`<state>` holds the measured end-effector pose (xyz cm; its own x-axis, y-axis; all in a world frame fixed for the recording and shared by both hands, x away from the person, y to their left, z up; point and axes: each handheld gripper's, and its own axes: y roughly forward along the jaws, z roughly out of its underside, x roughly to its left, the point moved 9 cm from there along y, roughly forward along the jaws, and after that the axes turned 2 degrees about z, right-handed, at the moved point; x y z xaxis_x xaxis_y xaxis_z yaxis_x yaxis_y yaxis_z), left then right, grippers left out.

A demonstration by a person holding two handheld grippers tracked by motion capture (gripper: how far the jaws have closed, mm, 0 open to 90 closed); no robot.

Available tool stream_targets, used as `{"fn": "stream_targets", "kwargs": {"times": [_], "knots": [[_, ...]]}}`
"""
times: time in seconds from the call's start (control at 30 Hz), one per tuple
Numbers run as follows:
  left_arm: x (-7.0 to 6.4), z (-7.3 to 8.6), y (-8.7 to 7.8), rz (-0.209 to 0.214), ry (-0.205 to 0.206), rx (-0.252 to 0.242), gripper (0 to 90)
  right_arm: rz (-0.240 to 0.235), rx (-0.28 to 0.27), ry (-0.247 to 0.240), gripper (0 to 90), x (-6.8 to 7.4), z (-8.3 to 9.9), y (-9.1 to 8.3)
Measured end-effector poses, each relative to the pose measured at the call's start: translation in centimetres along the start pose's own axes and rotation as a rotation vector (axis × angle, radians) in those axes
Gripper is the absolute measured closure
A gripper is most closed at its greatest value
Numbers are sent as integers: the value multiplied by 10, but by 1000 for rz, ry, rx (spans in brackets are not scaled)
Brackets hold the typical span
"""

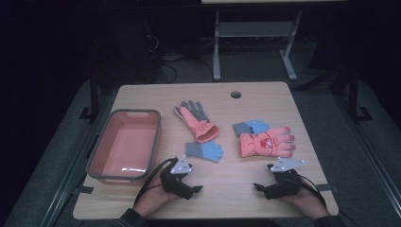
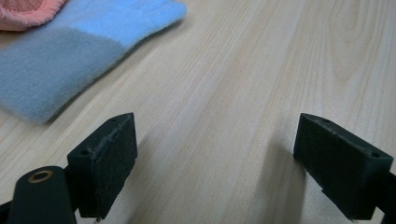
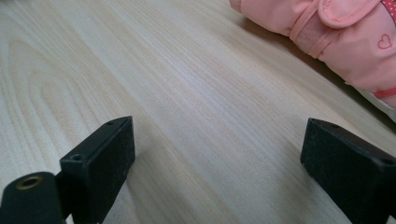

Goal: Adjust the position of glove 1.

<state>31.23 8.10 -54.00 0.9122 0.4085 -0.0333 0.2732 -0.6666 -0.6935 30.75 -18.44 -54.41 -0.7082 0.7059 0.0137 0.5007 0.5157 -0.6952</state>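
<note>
My left gripper [image 1: 189,185] and right gripper [image 1: 265,185]: jaws wide, empty, low near table [image 1: 227,198] 6 o'clock edge; bare wood between; blue glove [image 1: 204,151] at 12.

Both hands are resting low at the near edge. The left claw [image 1: 196,188] and right claw [image 1: 259,186] are gaping wide, holding nothing, pointing inward.

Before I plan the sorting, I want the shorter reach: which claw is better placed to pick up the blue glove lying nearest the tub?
Left. The left claw sits open just below the blue glove; the right claw is nearer the pink glove.
</note>
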Motion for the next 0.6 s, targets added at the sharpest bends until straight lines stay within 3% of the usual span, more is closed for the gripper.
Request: {"fn": "stream_targets", "kwargs": {"times": [0.37,0.47,0.6], "knots": [[2,-2,0,-20,-14,27,148,-6,3,-1,92,0,1,0],[0,-4,-3,-6,-14,35,271,-7,3,-2,92,1,1,0],[0,-11,-7,-23,-37,33,457,-7,3,-3,92,0,1,0]]}}
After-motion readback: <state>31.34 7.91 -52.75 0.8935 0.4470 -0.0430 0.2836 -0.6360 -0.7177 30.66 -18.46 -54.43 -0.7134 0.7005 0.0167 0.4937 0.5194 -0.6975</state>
